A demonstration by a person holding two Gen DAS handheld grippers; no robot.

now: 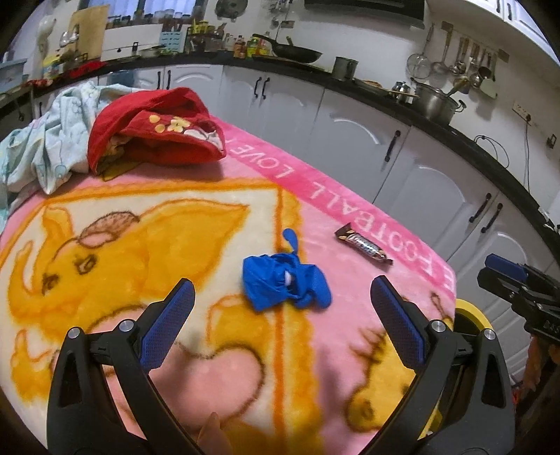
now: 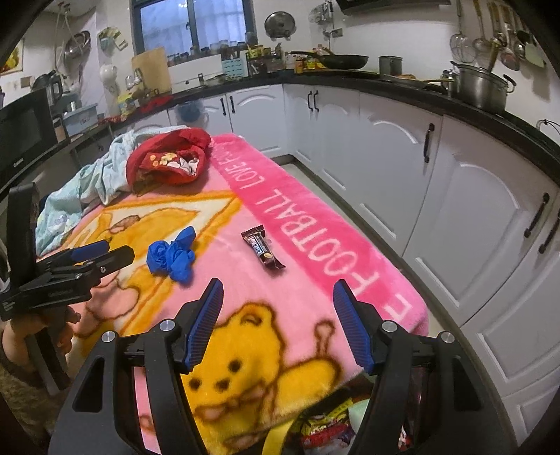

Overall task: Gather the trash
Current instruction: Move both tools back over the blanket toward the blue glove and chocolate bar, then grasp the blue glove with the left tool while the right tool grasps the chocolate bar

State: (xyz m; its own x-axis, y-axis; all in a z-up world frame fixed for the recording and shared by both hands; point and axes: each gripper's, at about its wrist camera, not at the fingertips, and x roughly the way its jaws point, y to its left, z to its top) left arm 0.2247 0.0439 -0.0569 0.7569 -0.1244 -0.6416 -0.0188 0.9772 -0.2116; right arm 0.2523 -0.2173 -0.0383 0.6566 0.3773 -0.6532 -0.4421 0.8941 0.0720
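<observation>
Hovering over the blanket (image 1: 315,350), I hold both grippers wide and empty: left gripper (image 1: 281,301) lined up on the glove (image 1: 285,281) just beyond it, right gripper (image 2: 278,297) aimed at the wrapper (image 2: 262,252) farther right. The bin (image 2: 325,427) waits below the near edge for drops.

Pretty even indoor light in both views, a bit cool and purple on the white cabinet doors (image 2: 455,196). The dark window (image 2: 190,26) at upper left gives nothing. Soft shadows fall under the crumpled blue glove (image 1: 285,280). Heavy fisheye bending with black corners, and slight softness toward the edges.
</observation>
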